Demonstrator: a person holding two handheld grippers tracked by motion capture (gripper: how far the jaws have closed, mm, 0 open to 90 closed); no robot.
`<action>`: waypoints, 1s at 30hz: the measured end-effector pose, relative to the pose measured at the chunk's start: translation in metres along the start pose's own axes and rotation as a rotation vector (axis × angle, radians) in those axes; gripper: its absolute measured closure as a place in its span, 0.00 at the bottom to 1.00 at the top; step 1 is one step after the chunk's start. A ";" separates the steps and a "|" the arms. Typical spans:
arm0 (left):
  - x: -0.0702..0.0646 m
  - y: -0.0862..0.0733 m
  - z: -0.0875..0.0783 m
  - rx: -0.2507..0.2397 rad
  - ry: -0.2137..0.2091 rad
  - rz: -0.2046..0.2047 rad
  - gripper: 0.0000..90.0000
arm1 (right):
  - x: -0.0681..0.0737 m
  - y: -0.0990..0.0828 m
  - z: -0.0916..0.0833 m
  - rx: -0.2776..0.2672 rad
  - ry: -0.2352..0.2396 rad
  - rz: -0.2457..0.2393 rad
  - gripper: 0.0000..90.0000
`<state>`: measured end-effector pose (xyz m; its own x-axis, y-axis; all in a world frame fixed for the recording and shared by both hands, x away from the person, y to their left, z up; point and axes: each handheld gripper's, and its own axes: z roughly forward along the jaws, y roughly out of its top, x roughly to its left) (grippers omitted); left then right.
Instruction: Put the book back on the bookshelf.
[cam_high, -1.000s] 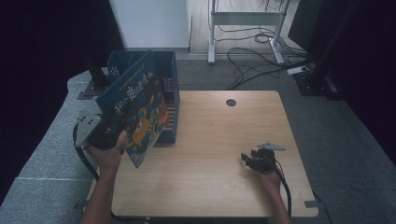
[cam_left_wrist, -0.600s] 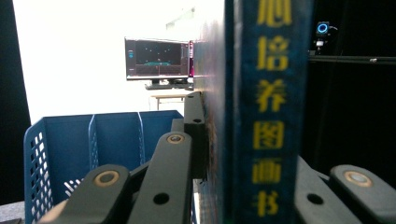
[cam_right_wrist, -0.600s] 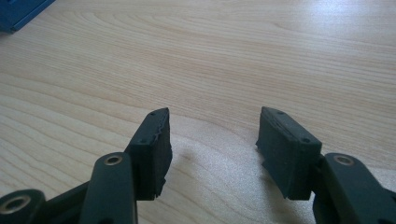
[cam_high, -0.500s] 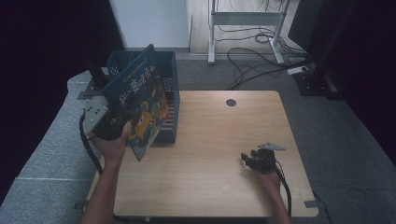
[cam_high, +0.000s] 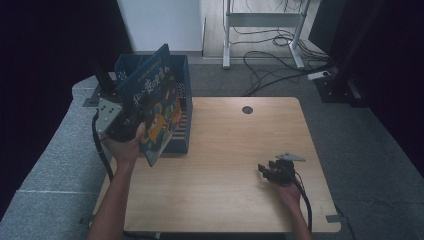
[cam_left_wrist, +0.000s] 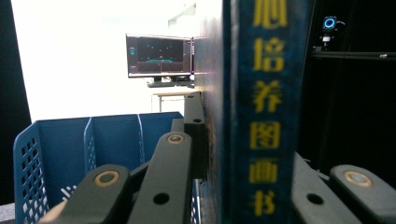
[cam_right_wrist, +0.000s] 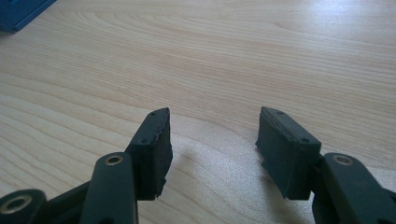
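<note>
Wooden table (cam_high: 235, 150), monitor (cam_left_wrist: 159, 55), floor cables (cam_high: 265, 55).

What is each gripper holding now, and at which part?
The left gripper holds the book by its spine edge. The right gripper holds nothing.

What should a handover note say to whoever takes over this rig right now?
Left hand-held gripper: shut on the picture book, clamped near its spine and held tilted above the blue file rack.
Right hand-held gripper: open, holding nothing, low over the wooden table.
Done: book gripped and lifted to the rack.
Left: probably lower the book into one of the rack's slots, then release. Which slot I cannot tell.
</note>
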<state>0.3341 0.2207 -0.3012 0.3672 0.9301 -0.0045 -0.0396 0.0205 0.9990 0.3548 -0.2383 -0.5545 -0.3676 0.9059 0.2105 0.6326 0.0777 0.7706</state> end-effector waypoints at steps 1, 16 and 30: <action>0.000 0.000 0.001 0.000 0.000 0.000 0.91 | 0.000 0.000 0.000 0.000 0.000 -0.001 0.48; -0.005 -0.002 0.020 -0.017 0.024 -0.002 0.91 | 0.003 -0.001 0.000 0.001 -0.002 -0.007 0.48; -0.001 -0.010 0.036 -0.007 0.065 -0.008 0.91 | 0.005 -0.001 0.000 0.003 -0.009 -0.018 0.48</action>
<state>0.3672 0.2063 -0.3098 0.3065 0.9518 -0.0156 -0.0437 0.0305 0.9986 0.3518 -0.2342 -0.5544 -0.3731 0.9078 0.1915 0.6278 0.0951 0.7725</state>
